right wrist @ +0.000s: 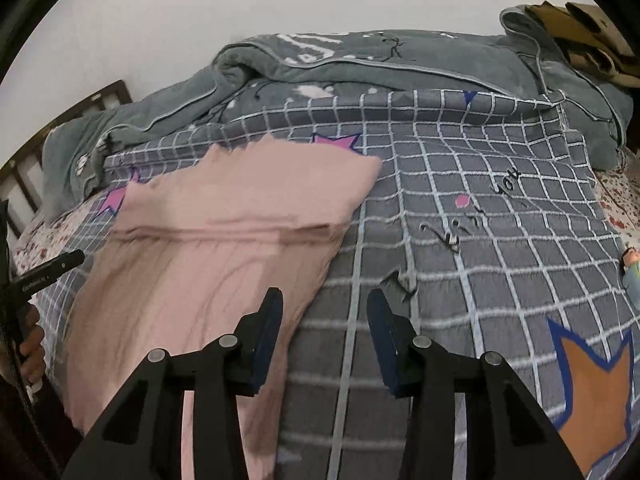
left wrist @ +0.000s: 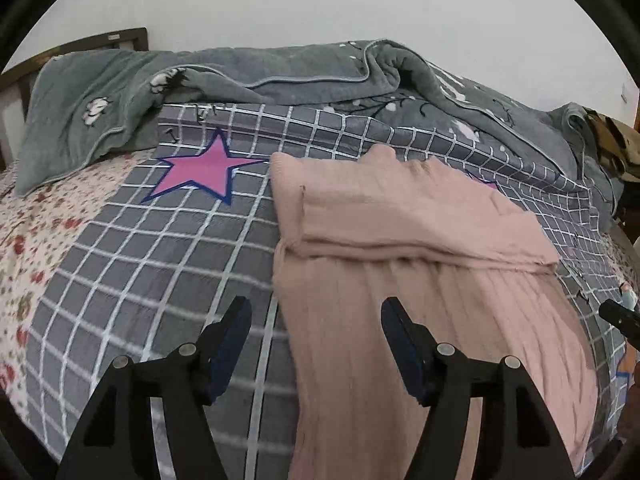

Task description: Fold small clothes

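A pale pink knitted garment [left wrist: 400, 208] lies flat on the grey checked bed cover [left wrist: 140, 264]. Its far part is folded back over the middle, leaving a layered edge straight across it. My left gripper [left wrist: 316, 308] hovers open at the garment's left edge, one finger over the cover and the other over the pink cloth, holding nothing. In the right wrist view the same garment [right wrist: 224, 220] lies to the left. My right gripper [right wrist: 324, 296] stands open at its right edge, empty. The left gripper's body [right wrist: 48, 272] and the hand holding it show at the far left.
A grey fleece blanket [left wrist: 280, 76] is bunched along the back of the bed against the white wall. A floral sheet [left wrist: 36, 232] and a wooden headboard [left wrist: 128, 38] are on the left. A camouflage cloth [right wrist: 592, 36] and a small doll [right wrist: 632, 268] sit on the right.
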